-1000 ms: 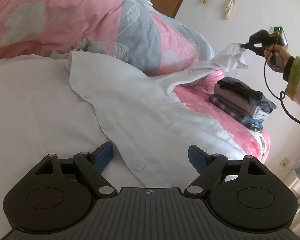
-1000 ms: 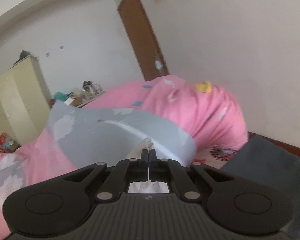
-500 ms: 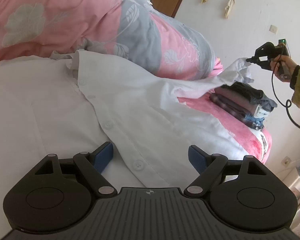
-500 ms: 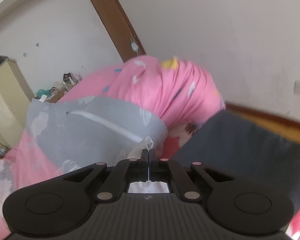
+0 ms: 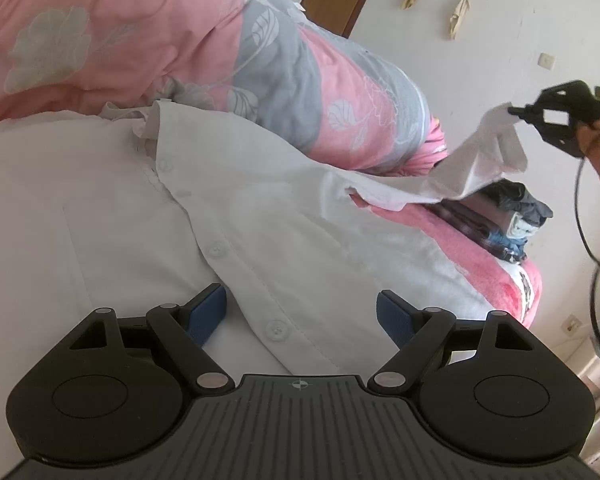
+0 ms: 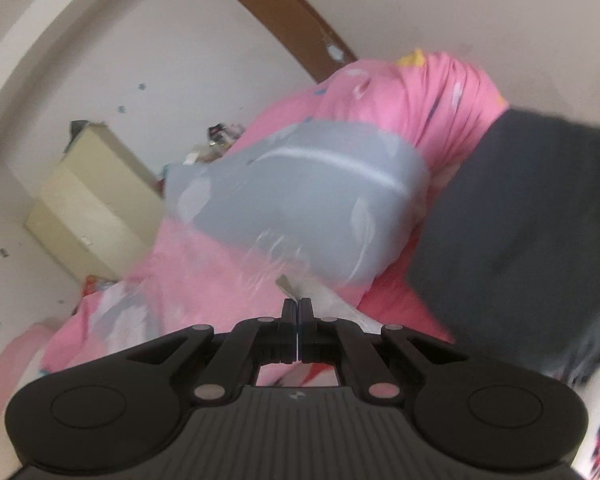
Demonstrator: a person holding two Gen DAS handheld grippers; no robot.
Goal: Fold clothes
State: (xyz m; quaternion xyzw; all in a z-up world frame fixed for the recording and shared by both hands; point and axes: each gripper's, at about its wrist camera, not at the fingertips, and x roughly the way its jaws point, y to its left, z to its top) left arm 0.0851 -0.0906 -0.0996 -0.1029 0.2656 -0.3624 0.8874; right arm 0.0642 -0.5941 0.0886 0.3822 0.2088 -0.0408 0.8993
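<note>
White button shirt (image 5: pixel 112 216) spread flat on the bed (image 5: pixel 496 268), left tongs (image 5: pixel 302 312) wide open low over its button placket, folded dark clothes (image 5: pixel 500 216) stacked near the bed's right edge, right tongs (image 5: pixel 514 111) clamped on the lifted sleeve (image 5: pixel 480 168).
</note>
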